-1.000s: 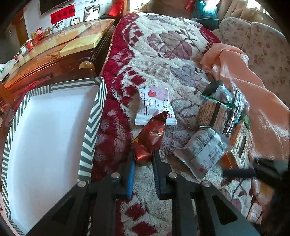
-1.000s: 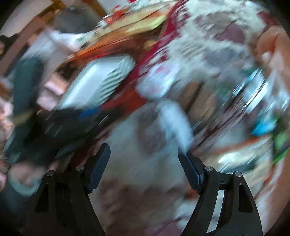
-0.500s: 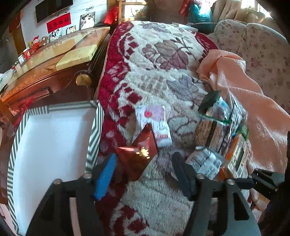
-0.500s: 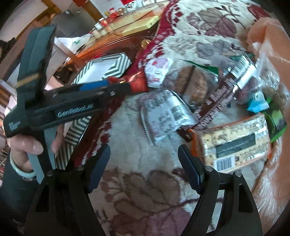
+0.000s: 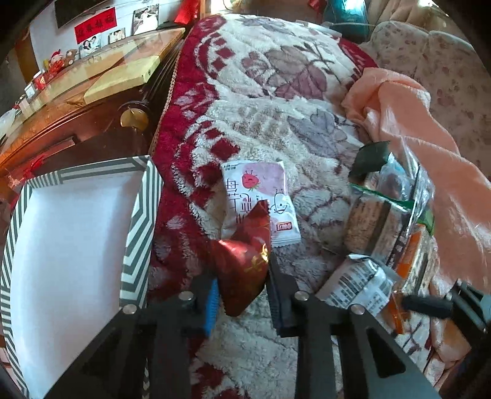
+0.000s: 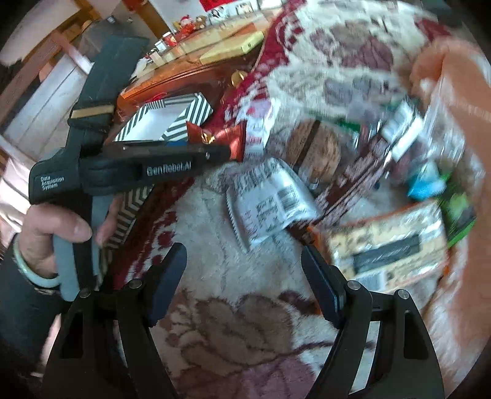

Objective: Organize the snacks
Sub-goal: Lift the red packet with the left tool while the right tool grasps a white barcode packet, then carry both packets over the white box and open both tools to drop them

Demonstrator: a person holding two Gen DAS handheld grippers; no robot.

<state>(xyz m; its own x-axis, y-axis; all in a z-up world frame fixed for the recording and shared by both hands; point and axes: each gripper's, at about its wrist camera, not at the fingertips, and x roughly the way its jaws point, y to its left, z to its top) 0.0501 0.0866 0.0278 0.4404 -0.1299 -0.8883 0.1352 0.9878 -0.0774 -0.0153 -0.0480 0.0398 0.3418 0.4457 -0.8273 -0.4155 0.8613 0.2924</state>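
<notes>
Left gripper (image 6: 228, 152) side: "GenRobot.AI"
Its grey-handled body: "Data Acquisition System"
Snack packets and red wall sign (image 5: 95, 24) — print unreadable

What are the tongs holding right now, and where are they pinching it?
The left tongs have just been closing on the red snack packet, pinching its lower end, nearest the camera. The right tongs stand open and hold nothing.

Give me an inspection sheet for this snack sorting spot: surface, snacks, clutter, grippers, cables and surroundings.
Surface: plush red and cream blanket.
Job's things: red snack packet between the left gripper's fingers; pink and white packet behind it; snack pile at right; striped box open, no snacks seen inside.
Clutter: orange cloth.
Grippers: left gripper has just been closing on the red packet; right gripper open, holding nothing.
Cables: nothing seen.
Surroundings: wooden table, floral sofa.
</notes>
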